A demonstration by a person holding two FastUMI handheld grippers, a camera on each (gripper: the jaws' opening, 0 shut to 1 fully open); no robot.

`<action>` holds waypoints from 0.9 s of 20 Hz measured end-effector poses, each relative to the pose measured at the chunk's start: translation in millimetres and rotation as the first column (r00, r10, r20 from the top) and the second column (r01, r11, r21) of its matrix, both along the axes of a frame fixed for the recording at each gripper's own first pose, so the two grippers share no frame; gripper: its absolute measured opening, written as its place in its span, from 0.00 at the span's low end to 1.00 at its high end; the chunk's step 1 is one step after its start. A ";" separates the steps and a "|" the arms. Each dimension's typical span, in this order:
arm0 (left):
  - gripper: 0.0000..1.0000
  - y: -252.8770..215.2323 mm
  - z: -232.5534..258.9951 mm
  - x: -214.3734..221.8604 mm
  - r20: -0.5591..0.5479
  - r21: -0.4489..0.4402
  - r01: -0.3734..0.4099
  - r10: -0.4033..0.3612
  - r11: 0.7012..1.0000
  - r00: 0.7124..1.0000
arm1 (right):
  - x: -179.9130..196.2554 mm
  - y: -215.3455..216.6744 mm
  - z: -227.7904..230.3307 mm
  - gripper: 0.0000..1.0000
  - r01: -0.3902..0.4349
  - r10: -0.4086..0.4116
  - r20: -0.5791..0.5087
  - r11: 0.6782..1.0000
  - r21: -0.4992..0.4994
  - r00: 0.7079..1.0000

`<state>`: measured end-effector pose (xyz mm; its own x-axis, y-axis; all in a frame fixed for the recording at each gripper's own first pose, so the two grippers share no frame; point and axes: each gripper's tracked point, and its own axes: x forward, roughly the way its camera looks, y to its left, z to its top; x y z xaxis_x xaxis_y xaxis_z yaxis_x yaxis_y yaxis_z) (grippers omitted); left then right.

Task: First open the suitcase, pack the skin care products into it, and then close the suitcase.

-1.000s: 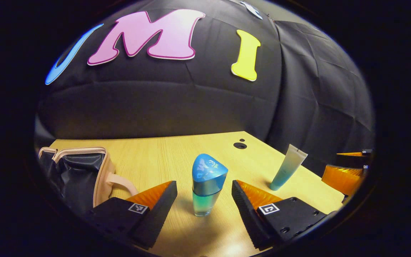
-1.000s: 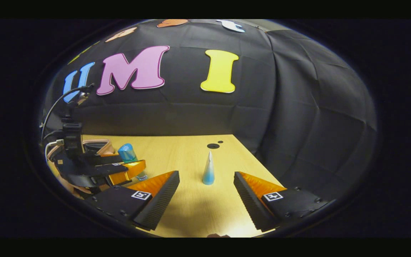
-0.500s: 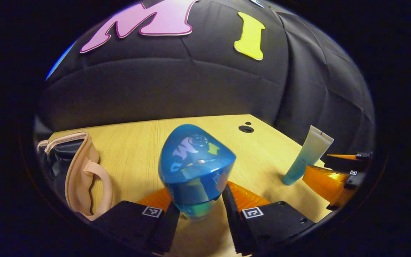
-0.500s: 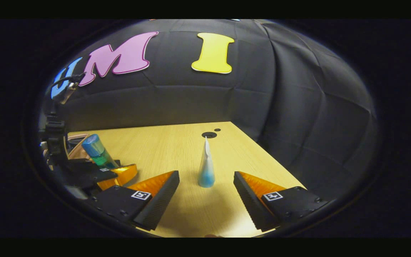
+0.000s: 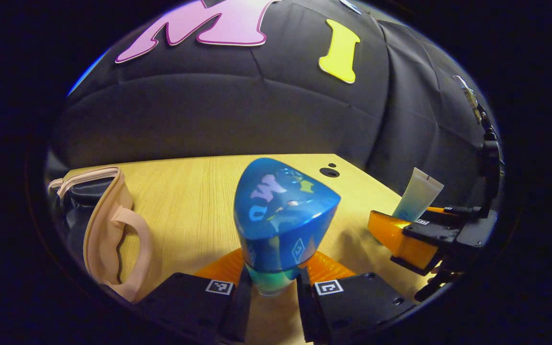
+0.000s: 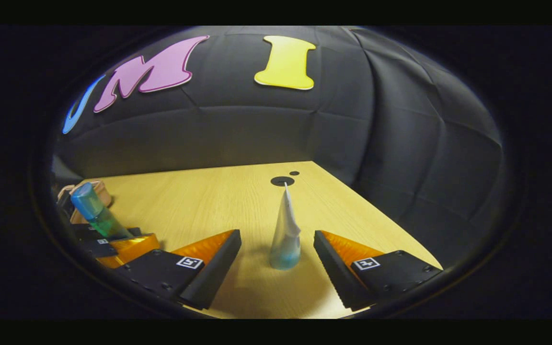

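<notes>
A bottle with a blue cap (image 5: 283, 211) and a green body stands tilted between the fingers of my left gripper (image 5: 272, 275), which is shut on it. In the right gripper view the same bottle (image 6: 95, 213) leans at the far left in the left gripper (image 6: 113, 237). A pale tube (image 6: 285, 235) with a blue lower end stands upright on the table, between the fingers of my open right gripper (image 6: 276, 237) without touching them. The beige suitcase (image 5: 108, 225) with dark lining lies open at the left.
The wooden table (image 6: 199, 206) has two small dark holes (image 6: 281, 181) near its far edge. Its right edge runs close to the tube, with the black cloth wall behind. In the left gripper view the right gripper (image 5: 415, 220) sits at the tube (image 5: 417, 191).
My left gripper went from open around the bottle to shut on it, and the bottle now tilts. My right gripper moved forward, so the tube stands between its fingers.
</notes>
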<state>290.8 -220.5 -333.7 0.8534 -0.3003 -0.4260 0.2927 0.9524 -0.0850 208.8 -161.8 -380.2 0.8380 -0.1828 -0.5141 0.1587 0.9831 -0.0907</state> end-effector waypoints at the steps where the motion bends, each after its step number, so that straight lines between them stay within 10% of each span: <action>1: 0.47 0.8 -0.7 -2.3 0.000 0.000 0.003 -0.003 1.000 1.000 | 3.2 0.5 -2.4 0.98 -0.007 0.007 -0.005 1.000 -0.009 1.000; 3: 0.47 4.0 -1.4 -11.9 0.002 0.007 0.010 -0.010 1.000 1.000 | 4.9 -1.6 -5.7 0.97 -0.013 0.013 -0.001 0.999 -0.041 1.000; 9: 0.47 14.6 -1.2 -33.5 -0.005 -0.012 -0.001 0.001 1.000 1.000 | 4.9 1.3 -4.0 0.36 -0.037 0.038 0.004 0.999 -0.009 0.999; 18: 0.46 42.5 16.6 -74.7 0.047 -0.036 0.005 -0.004 0.999 0.999 | -57.2 24.4 46.9 0.29 -0.056 0.059 0.078 0.998 -0.037 0.995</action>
